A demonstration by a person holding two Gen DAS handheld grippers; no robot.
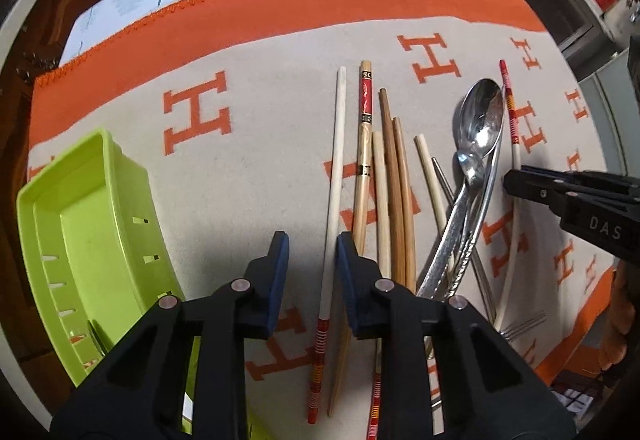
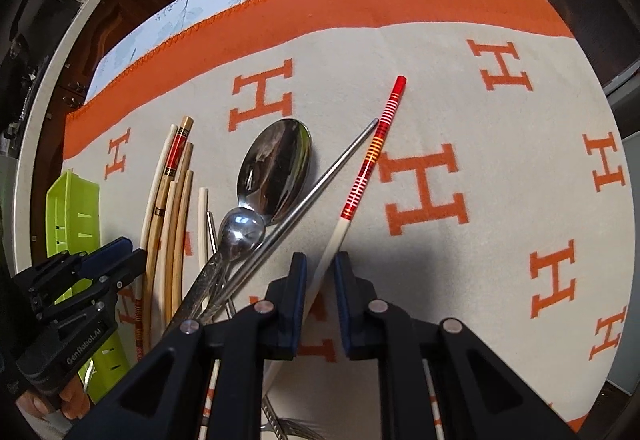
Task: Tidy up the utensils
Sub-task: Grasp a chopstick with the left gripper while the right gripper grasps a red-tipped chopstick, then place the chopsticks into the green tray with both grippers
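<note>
While both grippers gape, chopsticks (image 1: 384,176) crowd spoons (image 1: 482,128)

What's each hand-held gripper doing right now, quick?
Left hand-held gripper: open around a white chopstick, not clamped.
Right hand-held gripper: open around a red-striped chopstick, not clamped.

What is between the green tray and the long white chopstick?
Only bare blanket with an orange H, in the left wrist view, between the green tray and the white chopstick.
</note>
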